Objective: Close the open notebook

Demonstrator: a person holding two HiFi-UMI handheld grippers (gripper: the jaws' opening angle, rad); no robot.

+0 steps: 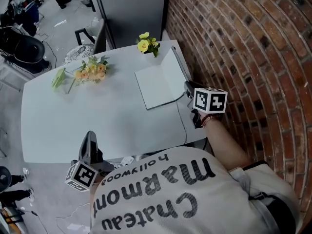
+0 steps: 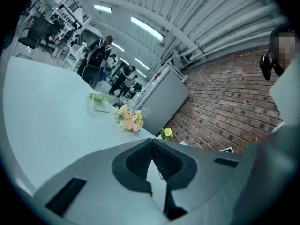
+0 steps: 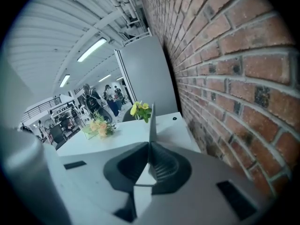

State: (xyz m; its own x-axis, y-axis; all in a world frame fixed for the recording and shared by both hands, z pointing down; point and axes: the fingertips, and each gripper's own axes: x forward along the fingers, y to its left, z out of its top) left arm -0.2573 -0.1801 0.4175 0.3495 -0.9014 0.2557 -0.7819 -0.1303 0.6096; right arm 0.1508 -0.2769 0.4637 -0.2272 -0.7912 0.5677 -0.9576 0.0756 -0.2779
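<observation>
Head view steeply down on table; L & R gripper views low across it, sharing yellow flowers.

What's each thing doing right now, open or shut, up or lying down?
notebook: open, right cover tilted up.
right tool: shut on the notebook's raised cover.
left tool: shut, empty.
peach flowers: lying on the table.

Open lab or workshop hall: brick wall, corrugated ceiling with strip lights, people among crowded workstations beyond the white tabletop.
</observation>
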